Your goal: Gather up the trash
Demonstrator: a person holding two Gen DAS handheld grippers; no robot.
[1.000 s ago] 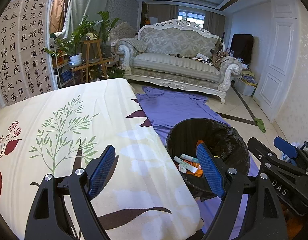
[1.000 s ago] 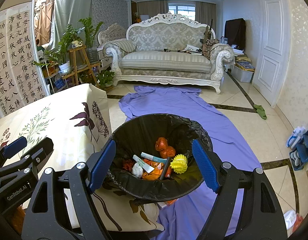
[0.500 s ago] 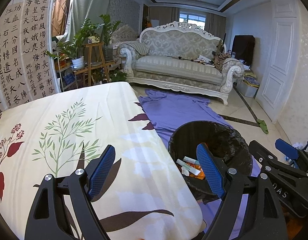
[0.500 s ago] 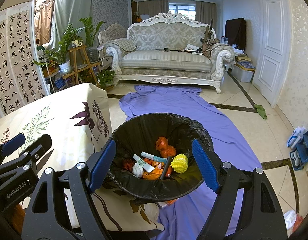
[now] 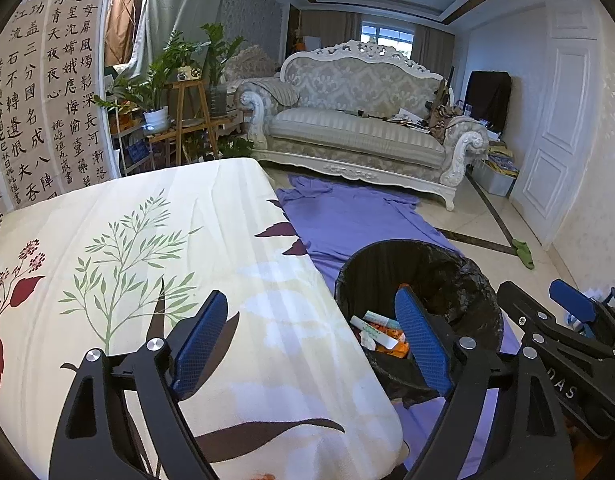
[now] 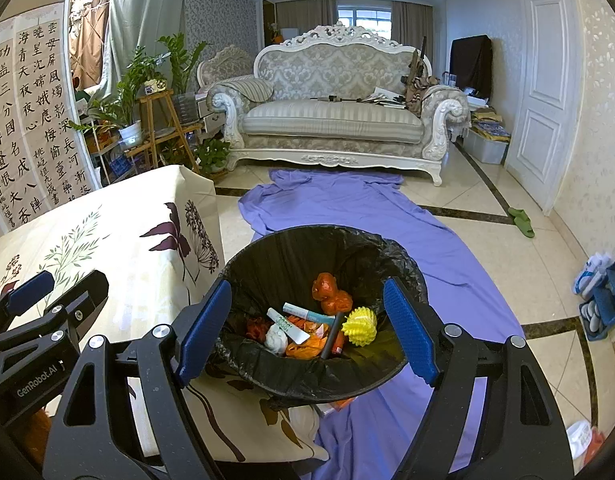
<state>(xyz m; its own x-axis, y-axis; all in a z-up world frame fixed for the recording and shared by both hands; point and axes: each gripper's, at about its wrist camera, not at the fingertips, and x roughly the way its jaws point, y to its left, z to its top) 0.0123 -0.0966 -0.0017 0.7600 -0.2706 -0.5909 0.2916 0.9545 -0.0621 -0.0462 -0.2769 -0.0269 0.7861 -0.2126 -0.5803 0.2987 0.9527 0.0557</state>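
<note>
**A:** Left wrist view first: what changed?

**B:** Little. The left gripper (image 5: pixel 311 344) has just been opening a touch wider, nothing between its jaws, over the floral cloth (image 5: pixel 155 264); the bin (image 5: pixel 421 304) sits at four o'clock, partly hidden.

**A:** Right wrist view?

**B:** The right gripper (image 6: pixel 307 328) gapes empty above the trash (image 6: pixel 307 320) (collecting looks finished). The bin's depths stay hidden.
</note>
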